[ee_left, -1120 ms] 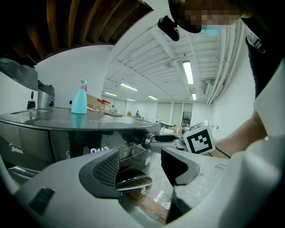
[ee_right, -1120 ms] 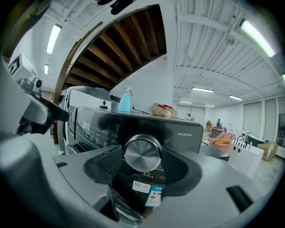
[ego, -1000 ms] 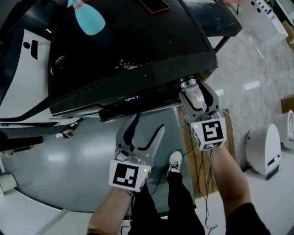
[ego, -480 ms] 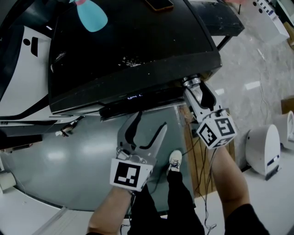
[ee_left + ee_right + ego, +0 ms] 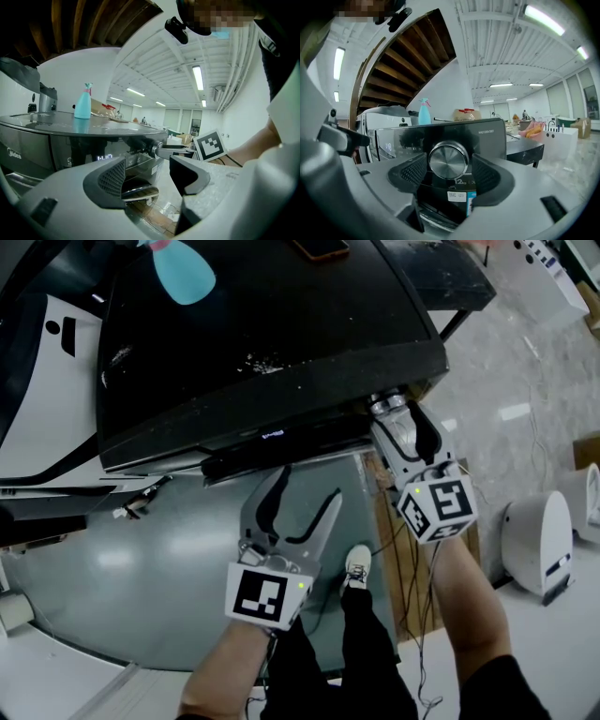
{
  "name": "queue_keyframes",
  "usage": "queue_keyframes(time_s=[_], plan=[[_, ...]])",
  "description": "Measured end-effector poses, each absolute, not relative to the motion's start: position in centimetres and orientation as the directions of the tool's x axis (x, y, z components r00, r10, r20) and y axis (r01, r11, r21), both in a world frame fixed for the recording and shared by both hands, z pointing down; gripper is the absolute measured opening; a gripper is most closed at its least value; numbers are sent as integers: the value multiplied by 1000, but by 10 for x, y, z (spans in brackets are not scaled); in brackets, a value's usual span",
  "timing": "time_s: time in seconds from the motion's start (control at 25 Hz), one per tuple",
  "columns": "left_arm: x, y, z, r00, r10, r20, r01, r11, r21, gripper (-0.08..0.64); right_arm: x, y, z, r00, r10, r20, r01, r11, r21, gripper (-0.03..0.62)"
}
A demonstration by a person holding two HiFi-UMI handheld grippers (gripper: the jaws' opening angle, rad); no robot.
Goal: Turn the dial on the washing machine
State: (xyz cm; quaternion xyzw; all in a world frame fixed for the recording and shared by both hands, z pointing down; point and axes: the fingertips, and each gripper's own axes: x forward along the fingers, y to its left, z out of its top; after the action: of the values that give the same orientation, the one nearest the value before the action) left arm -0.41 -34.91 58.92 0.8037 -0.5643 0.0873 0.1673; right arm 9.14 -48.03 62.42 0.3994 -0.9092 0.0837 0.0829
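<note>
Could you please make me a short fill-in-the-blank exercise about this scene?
1. The blue bottle stands on top of the ___.
2. The silver dial stands between the jaws of the ___ claw.
3. The left claw is ___ and empty.
Missing: washing machine; right; open.
Note: the jaws of the right claw have just been opening.

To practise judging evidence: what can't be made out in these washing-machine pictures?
- Head view: the face of the dial, hidden under the washing machine top edge and the right gripper, whose jaws have just been opening around it.
- Left gripper view: display digits, too small.
- Right gripper view: label print, too small.
- Head view: blue bottle top, cut off by the picture's edge.
</note>
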Motion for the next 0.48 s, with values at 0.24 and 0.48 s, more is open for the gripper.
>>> queue_keyframes(time_s=[0.24, 0.48], plan=[[1, -347, 588, 357, -875, 327, -933, -316, 172, 275, 89, -477, 622, -651, -715, 255, -721, 687, 85, 290], [3, -345, 589, 360, -875, 323, -931, -318, 176, 276, 85, -475, 623, -631, -715, 301, -704, 691, 165, 288]])
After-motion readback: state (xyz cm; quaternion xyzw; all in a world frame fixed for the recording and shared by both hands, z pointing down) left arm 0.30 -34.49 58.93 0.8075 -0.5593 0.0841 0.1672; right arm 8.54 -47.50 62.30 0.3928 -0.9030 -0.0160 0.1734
